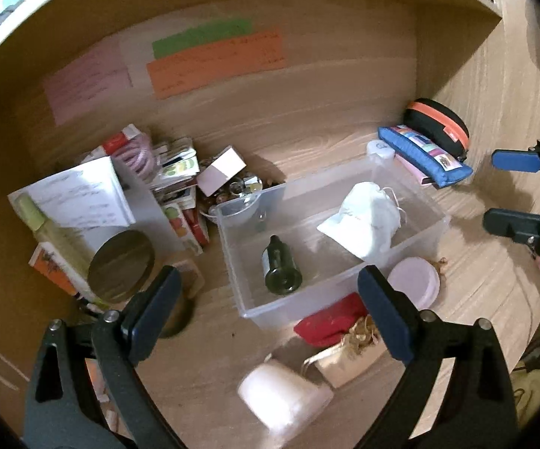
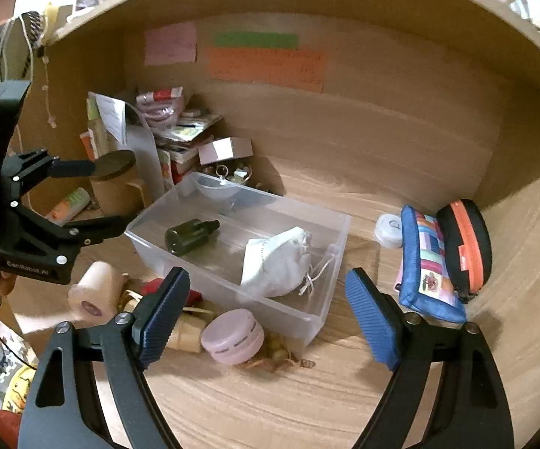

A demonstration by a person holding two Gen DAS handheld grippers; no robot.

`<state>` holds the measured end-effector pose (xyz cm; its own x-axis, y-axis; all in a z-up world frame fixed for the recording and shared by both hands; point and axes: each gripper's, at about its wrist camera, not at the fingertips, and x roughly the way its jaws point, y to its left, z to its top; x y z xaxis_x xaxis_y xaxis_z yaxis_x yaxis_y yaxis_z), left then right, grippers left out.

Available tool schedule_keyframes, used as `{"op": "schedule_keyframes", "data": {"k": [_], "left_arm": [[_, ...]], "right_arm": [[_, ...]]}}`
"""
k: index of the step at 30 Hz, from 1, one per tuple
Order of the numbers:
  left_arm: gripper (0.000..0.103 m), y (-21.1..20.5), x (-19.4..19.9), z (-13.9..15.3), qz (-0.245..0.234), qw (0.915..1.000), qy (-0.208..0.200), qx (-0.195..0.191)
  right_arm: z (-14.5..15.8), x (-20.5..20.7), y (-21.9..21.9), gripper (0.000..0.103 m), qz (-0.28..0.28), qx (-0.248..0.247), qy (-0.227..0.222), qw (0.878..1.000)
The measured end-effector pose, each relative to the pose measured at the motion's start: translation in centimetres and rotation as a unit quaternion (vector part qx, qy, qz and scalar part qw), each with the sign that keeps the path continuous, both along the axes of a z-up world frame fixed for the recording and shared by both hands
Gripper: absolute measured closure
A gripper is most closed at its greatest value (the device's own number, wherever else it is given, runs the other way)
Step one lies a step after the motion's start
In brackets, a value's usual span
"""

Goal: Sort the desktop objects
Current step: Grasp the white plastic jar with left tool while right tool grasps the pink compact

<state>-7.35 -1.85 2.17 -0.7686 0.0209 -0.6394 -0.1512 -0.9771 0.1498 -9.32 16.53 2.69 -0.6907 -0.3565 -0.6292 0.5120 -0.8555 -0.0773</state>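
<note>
Bin (image 1: pixel 412 258), clear plastic, mid-desk in left wrist view w/ dark bottle (image 1: pixel 281 267) lying flat + white pouch (image 1: pixel 363 220) inside. Left gripper (image 1: pixel 270 318) spread wide, empty, above near rim. Pink jar (image 1: pixel 417 280) + red pouch (image 1: pixel 330 323) just outside bin.

Right wrist view: right gripper (image 2: pixel 270 314) wide apart, holding nothing, near front wall of bin. Blue pencil case (image 2: pixel 427 265) + black-orange case (image 2: pixel 464 243) off to right, touching.

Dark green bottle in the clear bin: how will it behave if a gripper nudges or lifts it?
The dark green bottle lies on its side in the clear bin, so a nudge would probably roll it. It looks like glass: likely rigid, slick, breakable if dropped. The round body may slip between flat pads; gripping across the middle seems safer.
</note>
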Motion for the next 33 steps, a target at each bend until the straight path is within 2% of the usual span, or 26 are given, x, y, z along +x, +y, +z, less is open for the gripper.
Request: {"op": "schedule_keyframes", "data": {"k": [5,11,20,29,33], "left_arm": [[0.006,-1.0,2.1,-0.2,0.006,0.9998,0.008,0.016],[0.005,-2.6,4.1,-1.9,0.015,0.9989,0.000,0.044],[0.005,-4.0,5.3,-7.3,0.021,0.9956,-0.059,0.069],[0.005,-3.8,4.4,-10.4,-0.001,0.9902,-0.100,0.098],[0.005,-3.9,3.8,-11.3,0.005,0.9903,-0.101,0.096]], "right_arm": [[0.3,2.0,0.8,0.014,0.001,-0.012,0.010,1.000],[-1.1,3.4,1.6,0.013,-0.006,-0.007,0.007,1.000],[-5.6,2.7,2.7,0.013,-0.022,-0.008,-0.054,0.998],[-8.8,1.5,1.6,0.013,-0.008,-0.025,-0.106,0.994],[-9.5,0.7,0.7,0.013,-0.002,-0.025,-0.116,0.993]]}}
